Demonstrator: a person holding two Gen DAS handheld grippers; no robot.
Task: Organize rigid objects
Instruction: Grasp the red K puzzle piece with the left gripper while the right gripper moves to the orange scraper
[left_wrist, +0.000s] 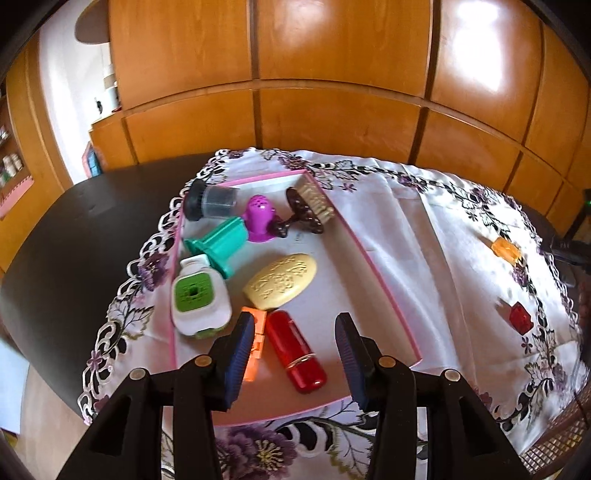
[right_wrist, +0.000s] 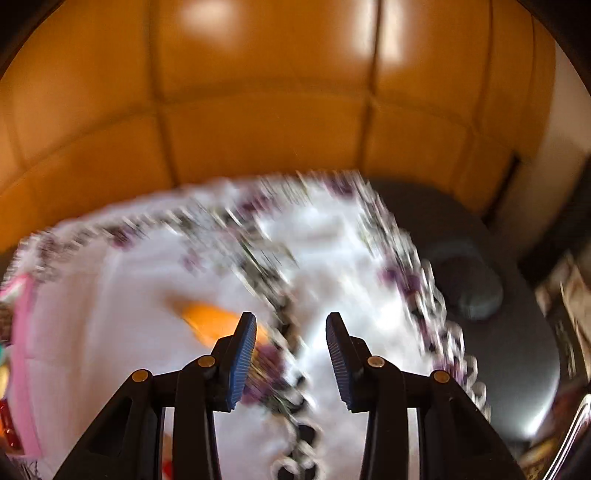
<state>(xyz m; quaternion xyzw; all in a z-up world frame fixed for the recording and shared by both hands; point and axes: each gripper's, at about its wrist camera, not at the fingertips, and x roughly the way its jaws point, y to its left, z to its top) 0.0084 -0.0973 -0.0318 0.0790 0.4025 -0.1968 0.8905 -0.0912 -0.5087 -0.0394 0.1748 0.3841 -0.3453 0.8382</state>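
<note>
Left gripper (left_wrist: 295, 334): jaws spread, pinching nothing, poised above the near end of the shallow pink-rimmed cardboard tray (left_wrist: 384, 282). Glossy red cylindrical case (left_wrist: 295, 350) lies between the fingers; orange plastic block (left_wrist: 256, 334) touches it at 9 o'clock. Further in at 12: pale yellow embossed oval soap (left_wrist: 281, 280), white-and-green plastic device (left_wrist: 199, 301), teal ribbed cup (left_wrist: 218, 245), purple perforated dome (left_wrist: 260, 218), dark brown bristle brush (left_wrist: 308, 210).

Right gripper (right_wrist: 291, 338): jaws spread, empty (view badly blurred), over the white floral-embroidered cloth (right_wrist: 110, 295). Blurred orange object (right_wrist: 214, 319) at its 10 o'clock.
</note>
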